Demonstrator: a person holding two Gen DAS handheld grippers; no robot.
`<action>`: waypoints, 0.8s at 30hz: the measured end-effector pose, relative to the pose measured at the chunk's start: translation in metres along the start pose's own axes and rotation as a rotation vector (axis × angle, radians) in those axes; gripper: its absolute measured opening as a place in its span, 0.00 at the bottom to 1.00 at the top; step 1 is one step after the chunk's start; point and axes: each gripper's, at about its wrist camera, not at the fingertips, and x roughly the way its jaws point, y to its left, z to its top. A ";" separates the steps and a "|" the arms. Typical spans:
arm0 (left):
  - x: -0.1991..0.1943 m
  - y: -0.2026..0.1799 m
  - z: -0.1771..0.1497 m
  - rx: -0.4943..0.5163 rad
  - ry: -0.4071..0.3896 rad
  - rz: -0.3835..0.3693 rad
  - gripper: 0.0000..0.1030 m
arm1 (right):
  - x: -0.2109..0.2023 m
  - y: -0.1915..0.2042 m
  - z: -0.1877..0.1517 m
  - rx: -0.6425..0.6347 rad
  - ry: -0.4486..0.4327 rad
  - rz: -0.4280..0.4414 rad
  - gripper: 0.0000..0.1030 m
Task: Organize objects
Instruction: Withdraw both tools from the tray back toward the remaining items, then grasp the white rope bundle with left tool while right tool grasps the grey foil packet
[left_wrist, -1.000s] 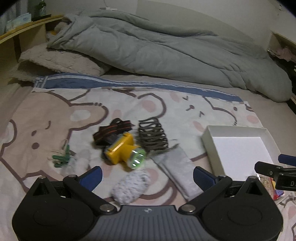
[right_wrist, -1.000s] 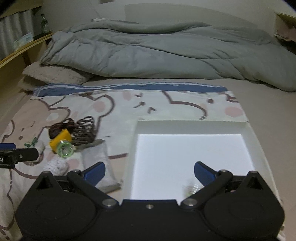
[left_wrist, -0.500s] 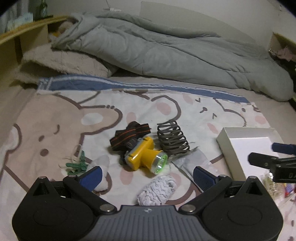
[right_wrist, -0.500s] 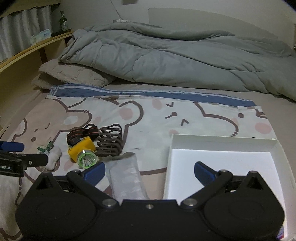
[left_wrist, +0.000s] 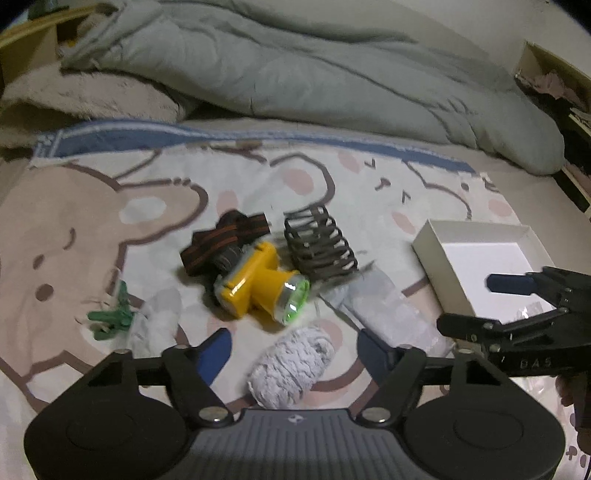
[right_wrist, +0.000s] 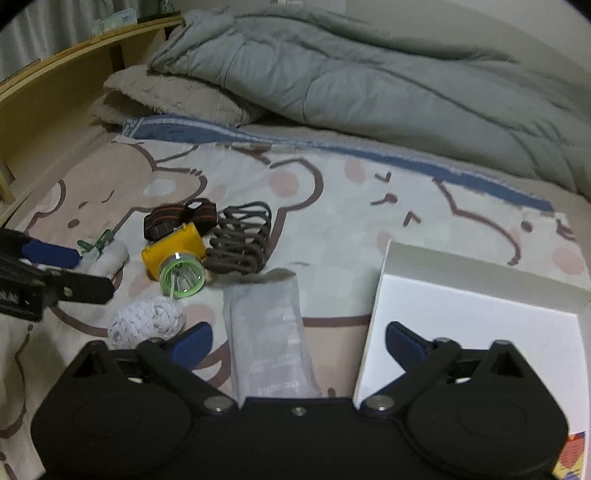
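Mostly, your sorting remained undone: both tongs, left (left_wrist: 291, 349) and right (right_wrist: 297, 341), had just been closing, still empty, above the white knitted yarn bundle (left_wrist: 291, 365) and silvery foil pouch (right_wrist: 271, 332); the white cardboard box (right_wrist: 480, 325) on the bed looked nearly bare.

Yellow headlamp (left_wrist: 258, 288) lens-forward on bear blanket, white yarn ball (left_wrist: 291, 365) near, open white box (left_wrist: 476, 266) rightward

The headlamp (left_wrist: 264, 286) is glossy yellow plastic with a woven strap; the white roll (left_wrist: 291, 363) looks knitted and rough — the box (right_wrist: 476, 314) matt card, the duvet (right_wrist: 369, 74) soft quilted cloth.
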 end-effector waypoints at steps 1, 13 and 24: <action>0.004 0.001 0.000 -0.003 0.012 -0.004 0.67 | 0.002 -0.001 0.001 0.009 0.017 0.024 0.81; 0.036 0.003 -0.011 0.055 0.124 -0.028 0.59 | 0.011 0.015 -0.016 -0.212 0.142 0.151 0.50; 0.049 0.003 -0.018 0.069 0.186 -0.021 0.59 | 0.025 0.031 -0.043 -0.400 0.276 0.192 0.40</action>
